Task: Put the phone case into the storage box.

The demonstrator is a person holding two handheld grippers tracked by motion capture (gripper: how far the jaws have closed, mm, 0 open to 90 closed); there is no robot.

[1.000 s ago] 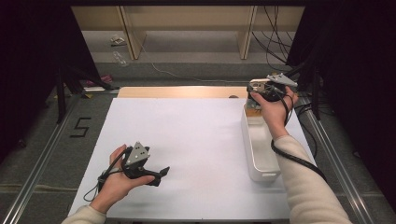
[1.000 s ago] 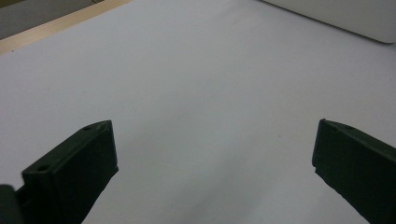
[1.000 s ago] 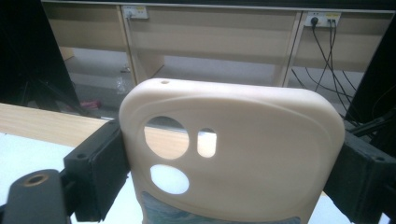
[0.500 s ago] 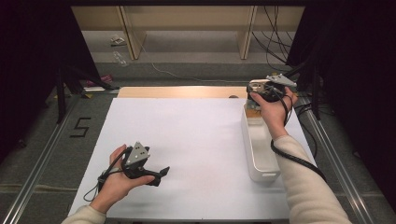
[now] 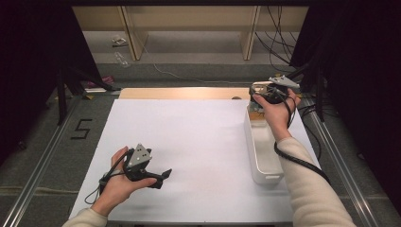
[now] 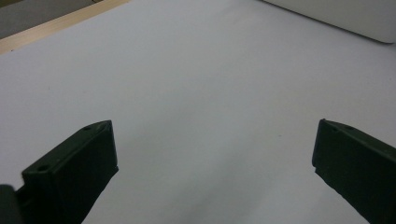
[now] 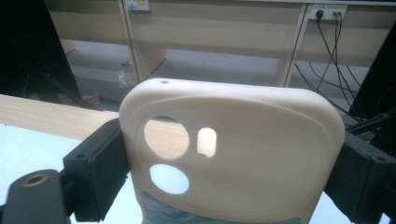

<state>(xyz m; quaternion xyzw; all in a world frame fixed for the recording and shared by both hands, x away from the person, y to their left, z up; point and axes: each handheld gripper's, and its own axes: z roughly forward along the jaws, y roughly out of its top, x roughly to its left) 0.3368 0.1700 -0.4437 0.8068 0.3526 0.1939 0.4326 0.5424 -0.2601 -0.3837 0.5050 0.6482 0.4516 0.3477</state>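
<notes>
Right gripper [image 7: 233, 172] clamps a cream phone case [image 7: 233, 154] by its two long edges, jaws pressed against either side. Case is held upright over the far end of the white tray [image 5: 262, 163], at the right edge of the white table sheet [image 5: 189, 142]. Camera cutouts are clear in the right gripper view: two round holes and one small oblong slot, plus a pinhole near the top edge. Lower part of the case is cut off by the frame; a bluish patch shows at its bottom edge, content unreadable. From the high view the case [image 5: 259, 88] is mostly covered by the right hand [image 5: 274, 106], and the tray's far end sits behind it.

Left gripper [image 5: 163, 176] rests low over the near left of the sheet, jaws spread wide with nothing between them; the left gripper view shows bare sheet between the jaws and one corner of the tray [image 6: 345, 18], the rest cropped.

Writing: a black "5" [image 5: 81, 128] marked on the floor left of the table. No brand legible on the case. Wall sockets [image 7: 329, 10] behind carry labels too small to read.
</notes>
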